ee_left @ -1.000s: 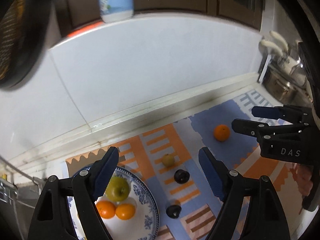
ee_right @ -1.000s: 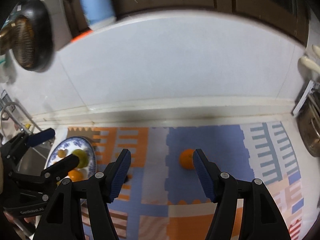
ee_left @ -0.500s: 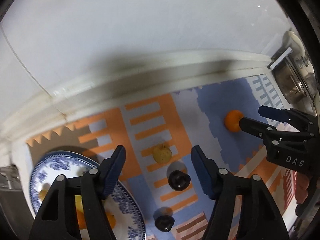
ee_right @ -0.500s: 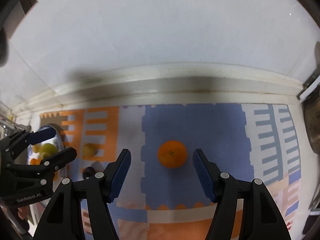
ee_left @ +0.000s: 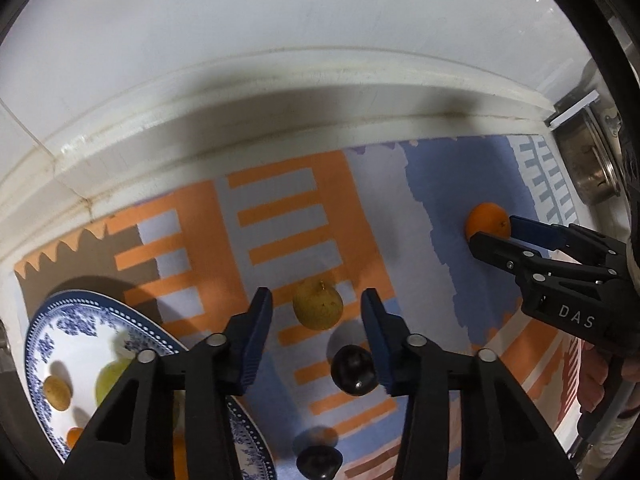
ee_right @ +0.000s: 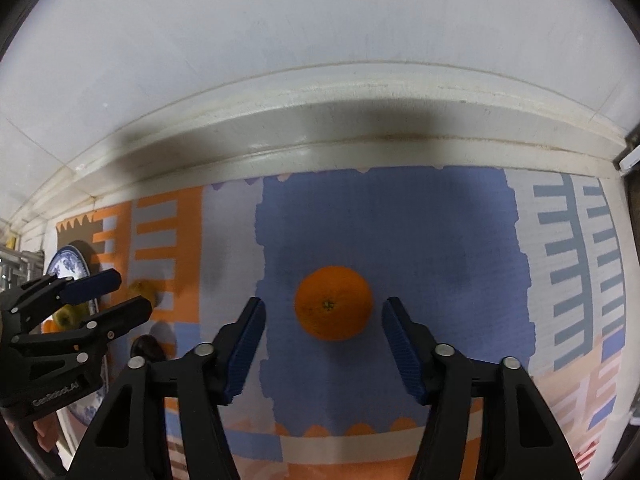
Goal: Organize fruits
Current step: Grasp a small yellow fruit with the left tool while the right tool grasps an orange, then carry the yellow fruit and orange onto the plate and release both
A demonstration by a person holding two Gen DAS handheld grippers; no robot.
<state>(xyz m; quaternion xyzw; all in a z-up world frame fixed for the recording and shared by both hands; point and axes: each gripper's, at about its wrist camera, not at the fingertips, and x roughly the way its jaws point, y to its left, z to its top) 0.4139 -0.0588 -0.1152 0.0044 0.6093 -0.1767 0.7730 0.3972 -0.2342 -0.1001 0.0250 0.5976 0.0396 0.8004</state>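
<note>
Left gripper [ee_left: 316, 320]: spread around my pear [ee_left: 317, 306].
Right gripper [ee_right: 323, 320]: spread; my orange [ee_right: 333, 303] may roll if nudged.

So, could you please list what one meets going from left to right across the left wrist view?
Blue-and-white plate → yellow-brown pear → dark plum → orange → right gripper → metal pot.

Blue-patterned plate [ee_left: 48, 328] partly hidden behind the left gripper [ee_left: 316, 332], lower dark fruit [ee_left: 319, 461] cut by the bottom edge, metal pot [ee_left: 588, 168] clipped at right.
</note>
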